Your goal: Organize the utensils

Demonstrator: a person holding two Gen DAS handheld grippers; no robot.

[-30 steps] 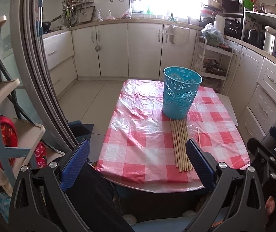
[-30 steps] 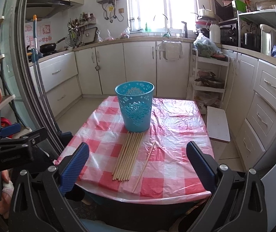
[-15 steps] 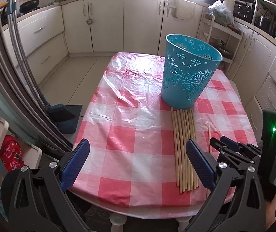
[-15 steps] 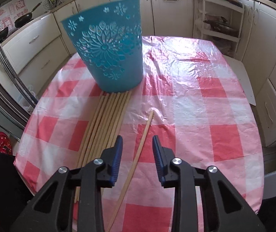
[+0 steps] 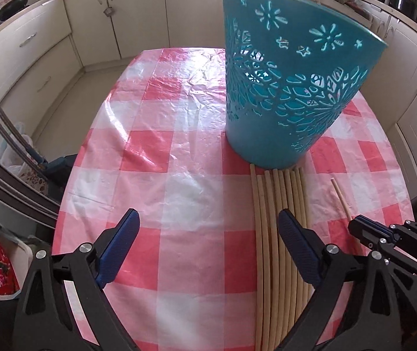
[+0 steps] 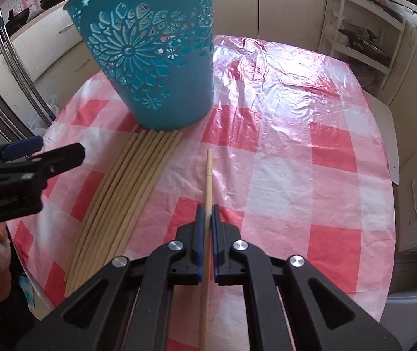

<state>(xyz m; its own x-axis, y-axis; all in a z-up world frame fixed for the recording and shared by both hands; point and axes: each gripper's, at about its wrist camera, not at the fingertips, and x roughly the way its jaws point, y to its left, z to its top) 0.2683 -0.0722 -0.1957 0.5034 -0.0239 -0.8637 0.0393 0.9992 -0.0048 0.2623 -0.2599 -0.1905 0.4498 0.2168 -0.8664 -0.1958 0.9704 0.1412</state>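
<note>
While left fingers (image 5: 208, 234) close empty, right fingers (image 6: 205, 225) clamp chopstick (image 6: 208, 175), prob. lifted.

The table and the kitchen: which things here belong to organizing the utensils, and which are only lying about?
Belong to the job:
- single chopstick, clamped in the right tool
- bundle of chopsticks
- blue basket
- left tool, closing on nothing

Only lying about:
- checked tablecloth
- frying pan
- white rack

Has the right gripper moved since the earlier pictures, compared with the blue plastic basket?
Yes. The right gripper came down and nearer to the blue plastic basket, and now is shut on the single wooden stick.
</note>
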